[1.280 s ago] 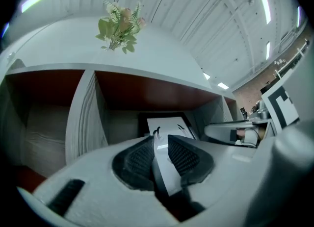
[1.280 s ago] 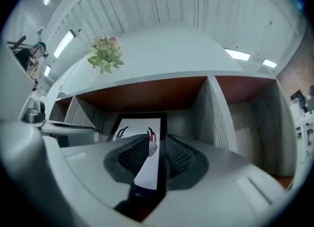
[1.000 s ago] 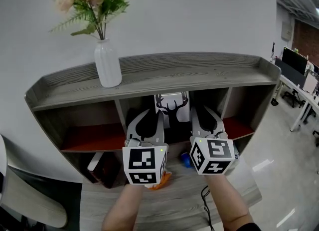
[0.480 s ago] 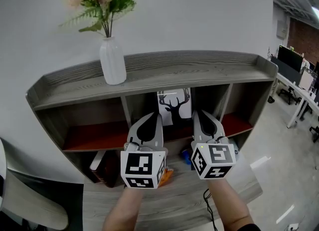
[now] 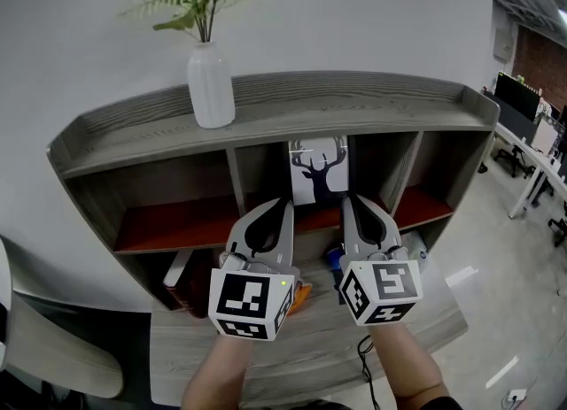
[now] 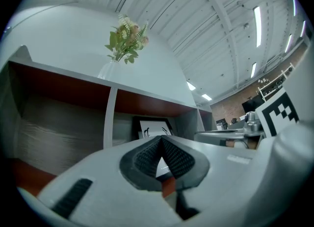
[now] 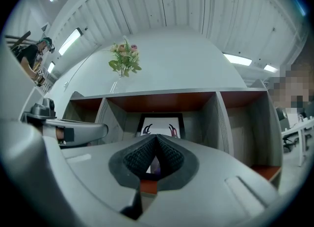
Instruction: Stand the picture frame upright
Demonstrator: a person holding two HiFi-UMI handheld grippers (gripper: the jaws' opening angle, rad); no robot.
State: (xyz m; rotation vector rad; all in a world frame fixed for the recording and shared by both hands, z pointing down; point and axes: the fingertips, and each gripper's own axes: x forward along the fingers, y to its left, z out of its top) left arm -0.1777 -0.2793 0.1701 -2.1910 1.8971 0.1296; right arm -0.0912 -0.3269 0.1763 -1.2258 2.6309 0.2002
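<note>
The picture frame, black-edged with a deer print, stands upright against the back of the middle compartment of the grey shelf unit. It also shows in the left gripper view and in the right gripper view. My left gripper and right gripper hover side by side in front of that compartment, clear of the frame. Both are shut with nothing between the jaws, and the ribbed pads meet at the tips of the left gripper and the right gripper.
A white vase of flowers stands on the shelf top at the left. Red-floored side compartments flank the middle one. An orange item and a blue item lie under the grippers on the lower wooden surface, with a black cable nearby.
Both grippers have drawn back from the frame toward me, and their jaws have closed on nothing. The frame stays upright in its compartment.
</note>
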